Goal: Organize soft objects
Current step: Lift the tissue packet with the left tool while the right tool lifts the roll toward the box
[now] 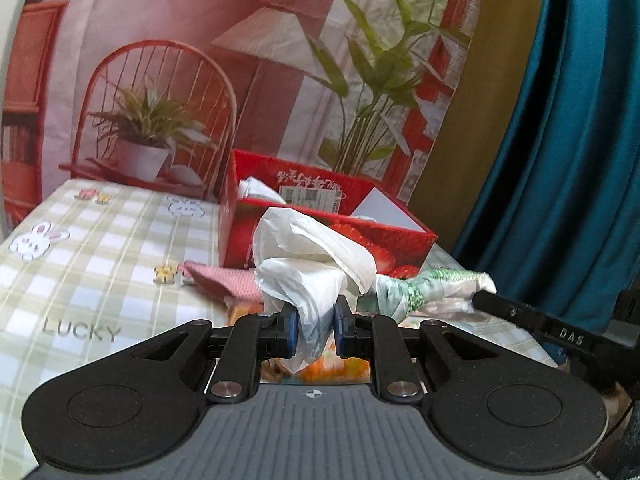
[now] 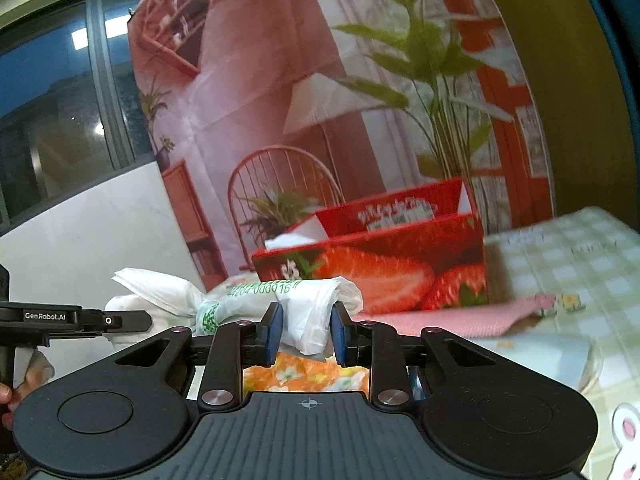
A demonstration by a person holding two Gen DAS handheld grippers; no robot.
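A white plastic bag (image 1: 308,260) with green print is stretched between both grippers above the table. My left gripper (image 1: 316,330) is shut on its bunched white end. My right gripper (image 2: 306,334) is shut on the other end (image 2: 312,312), and its fingers also show in the left wrist view (image 1: 516,312). The bag's twisted green-printed middle (image 1: 416,292) runs between them. The left gripper shows in the right wrist view (image 2: 124,322) beside the knotted end (image 2: 160,292). A red strawberry box (image 1: 328,224) stands just behind the bag, with white soft items inside.
A pink cloth (image 1: 216,280) lies on the checked tablecloth (image 1: 100,264) in front of the box, also in the right wrist view (image 2: 460,320). An orange floral item (image 2: 304,372) lies under the grippers. A printed backdrop (image 1: 200,60) and a teal curtain (image 1: 560,140) stand behind.
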